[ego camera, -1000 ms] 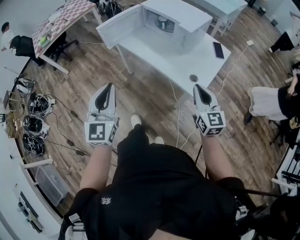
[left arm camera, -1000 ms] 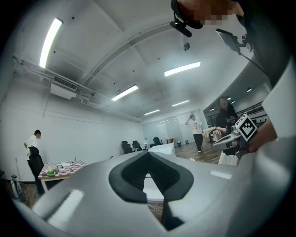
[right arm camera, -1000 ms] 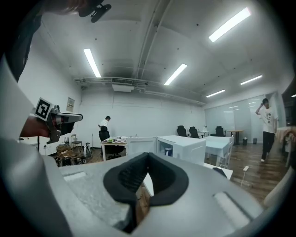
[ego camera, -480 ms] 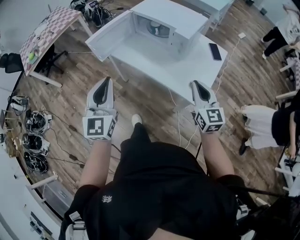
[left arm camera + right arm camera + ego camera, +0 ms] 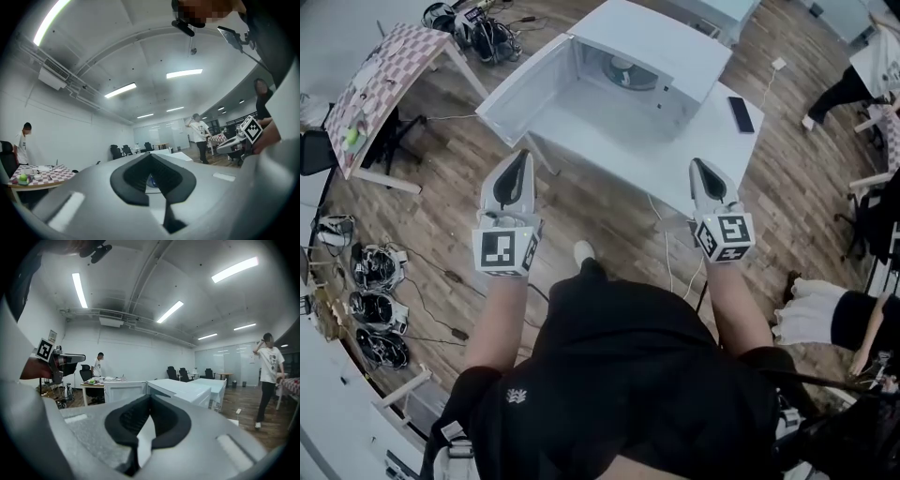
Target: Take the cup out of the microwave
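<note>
Left gripper (image 5: 521,157) and right gripper (image 5: 697,165): jaws together, empty. The cup (image 5: 628,71), small and indistinct, appears to sit inside the open microwave (image 5: 664,37). Probably light, rigid, slick: grip its wall squarely.

Left marker cube (image 5: 504,251): black-and-white square code, no letters or digits.
Right marker cube (image 5: 727,236): square code of the same kind (a pattern, not writing).
Black clothing (image 5: 628,375): small white emblem (image 5: 515,396), too small to read.
Readable text: none.
</note>
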A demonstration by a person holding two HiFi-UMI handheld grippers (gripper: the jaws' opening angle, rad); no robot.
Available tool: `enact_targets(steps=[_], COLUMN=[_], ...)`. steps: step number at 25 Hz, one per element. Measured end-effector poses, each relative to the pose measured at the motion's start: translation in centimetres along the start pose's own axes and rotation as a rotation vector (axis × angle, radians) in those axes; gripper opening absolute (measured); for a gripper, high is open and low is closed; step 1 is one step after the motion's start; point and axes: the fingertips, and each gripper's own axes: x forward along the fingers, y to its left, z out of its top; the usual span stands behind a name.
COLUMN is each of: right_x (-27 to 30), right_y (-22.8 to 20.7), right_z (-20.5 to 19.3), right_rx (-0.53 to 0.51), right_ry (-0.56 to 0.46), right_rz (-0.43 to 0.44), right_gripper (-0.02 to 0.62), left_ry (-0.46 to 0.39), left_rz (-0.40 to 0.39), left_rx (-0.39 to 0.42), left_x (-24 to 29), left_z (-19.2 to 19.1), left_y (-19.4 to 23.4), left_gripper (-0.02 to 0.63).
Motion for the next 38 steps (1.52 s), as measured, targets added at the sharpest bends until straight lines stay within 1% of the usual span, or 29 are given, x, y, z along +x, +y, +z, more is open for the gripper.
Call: enact_targets(steps=[7,14,16,21,25,29,32,38], right_x=[6.2,11.7,12.9,15.4,17.7,20.7,23.5,28.7], right_y=[1.4,2.3,2.7,2.0,1.0,-0.2,-1.3,-3.4], right_z=[1.4,1.7,2.0,2.4,1.9,0.7,-0.3,-3.2], right_rx=[-0.007,0.016,0.018,-0.001,0.009,0.026,0.031,0.034], right_ry=[0.008,-0.012,-0.013,-0.016,-0.022,-0.019,-0.016,0.023], right_rz=[-0.053,-0.127,-0.136,-0.154,-0.163,-0.156,-0.158,-0.143], right_gripper=[0.0,0.0,0.0,0.0,0.0,0.0,0.0,0.0], left_ry=[-0.016,-0.021,-0.029,-0.052,-0.037,-0.026,0.004,0.042], left_rz=[-0.054,-0.132,-0.145,-0.173,-0.196,-0.207,-0.213,-0.214], left_rx=[0.001,0.022,0.024,0.01,-0.004,0.01,0.005,-0.026], left_x=[4.2,8.0,9.1,12.2,14.8,17.5,20.0,24.4], left_z=[-1.1,-2.7,-2.8,-2.9,-4.3,-5.3,-6.7,-9.7], left_y=[6.0,10.0,10.9,11.1,10.4,10.0,10.5,10.7], left_gripper=[0.003,0.003,0.003,0.003,0.003,0.003,0.003,0.003])
